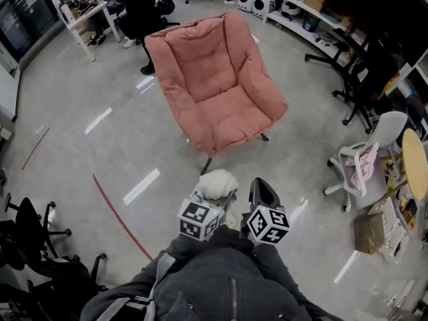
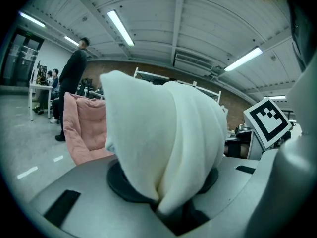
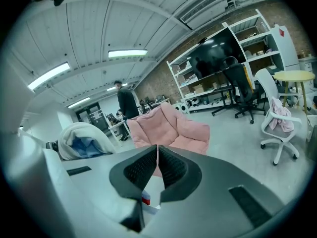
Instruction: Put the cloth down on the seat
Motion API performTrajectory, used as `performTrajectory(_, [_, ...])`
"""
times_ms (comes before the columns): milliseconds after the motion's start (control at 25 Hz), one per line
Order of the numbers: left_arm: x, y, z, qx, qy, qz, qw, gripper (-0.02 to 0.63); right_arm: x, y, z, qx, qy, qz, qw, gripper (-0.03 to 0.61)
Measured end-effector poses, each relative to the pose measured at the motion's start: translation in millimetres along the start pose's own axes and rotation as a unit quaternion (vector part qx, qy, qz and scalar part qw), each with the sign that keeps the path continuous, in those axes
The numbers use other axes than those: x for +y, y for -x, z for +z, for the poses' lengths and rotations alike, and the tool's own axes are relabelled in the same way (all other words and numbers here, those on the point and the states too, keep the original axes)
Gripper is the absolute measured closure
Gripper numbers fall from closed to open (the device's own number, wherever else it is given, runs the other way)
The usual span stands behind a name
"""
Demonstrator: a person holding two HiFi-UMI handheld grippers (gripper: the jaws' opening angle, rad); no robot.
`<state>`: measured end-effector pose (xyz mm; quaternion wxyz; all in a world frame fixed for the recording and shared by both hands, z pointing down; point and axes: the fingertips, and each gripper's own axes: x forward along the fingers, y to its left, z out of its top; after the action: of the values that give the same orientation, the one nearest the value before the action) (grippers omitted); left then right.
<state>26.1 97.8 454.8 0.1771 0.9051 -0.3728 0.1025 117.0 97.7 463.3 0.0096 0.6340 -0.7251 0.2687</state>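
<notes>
- White cloth (image 2: 163,148) sits bunched in the left gripper (image 2: 171,207). The jaws are narrow and clamped on a low fold, and the rest puffs up above the pads. Pinching one gather probably lets the cloth hang free and drape when it is lowered.
- In the head view the cloth is in the air close to the person's body. It is over bare floor (image 1: 120,139) and well short of the pink armchair (image 1: 214,79), touching nothing on it.
- Right gripper (image 3: 157,165) has its jaws together with nothing between them, ribbed pads meeting at the tips. It rides just beside the left one, likely spare for tugging or spreading.
- Both grippers aim at the armchair. Its seat cushion (image 1: 234,122) is bare and faces the person, so the front approach looks open.
- Judgement: this is the carry stage, put-down not yet done.
- Risk: a cloth bunched like this may land as a lump on the soft seat.
- A standing person (image 1: 137,12) is behind the armchair, well apart from the path.
</notes>
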Motion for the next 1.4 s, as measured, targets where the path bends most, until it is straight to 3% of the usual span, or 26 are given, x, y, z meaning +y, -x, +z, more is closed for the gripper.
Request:
performTrajectory(320, [3, -44, 12, -0.007, -0.006, 0.000, 1.0000, 0.474, -27, -33, 22, -0.003, -0.001, 0.009, 1.000, 0.565])
performTrajectory(600, [5, -48, 5, 0.008, -0.007, 0.010, 0.9999, 0.474, -28, -39, 17, 0.008, -0.009, 0.025, 1.000, 0.565])
performTrajectory(960, [2, -46, 12, -0.002, -0.012, 0.008, 0.9999, 0.474, -37, -28, 16, 0.001, -0.026, 0.014, 1.000, 0.565])
performTrajectory(1400, [24, -68, 5, 0.008, 0.022, 0.003, 0.9997, 0.474, -47, -56, 12, 0.017, -0.035, -0.001, 0.999, 0.565])
